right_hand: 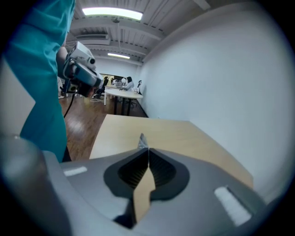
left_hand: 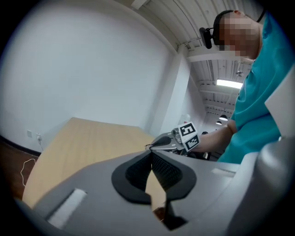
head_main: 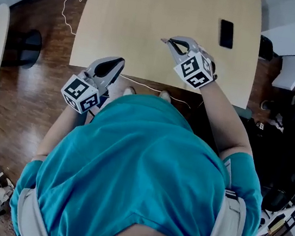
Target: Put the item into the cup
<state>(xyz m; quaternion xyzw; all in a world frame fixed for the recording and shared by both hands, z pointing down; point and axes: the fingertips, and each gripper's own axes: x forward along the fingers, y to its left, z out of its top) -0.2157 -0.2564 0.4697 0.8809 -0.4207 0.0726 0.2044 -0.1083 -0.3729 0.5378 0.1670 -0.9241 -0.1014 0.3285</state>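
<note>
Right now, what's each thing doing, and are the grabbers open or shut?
left gripper: shut, nothing between its jaws.
right gripper: shut on a small silvery item at its tips.
phone: lying flat on the table, screen dark.

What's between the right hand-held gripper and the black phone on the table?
Nothing: bare tabletop separates the right hand-held gripper, shut on a small item, from the phone, in the head view.
</note>
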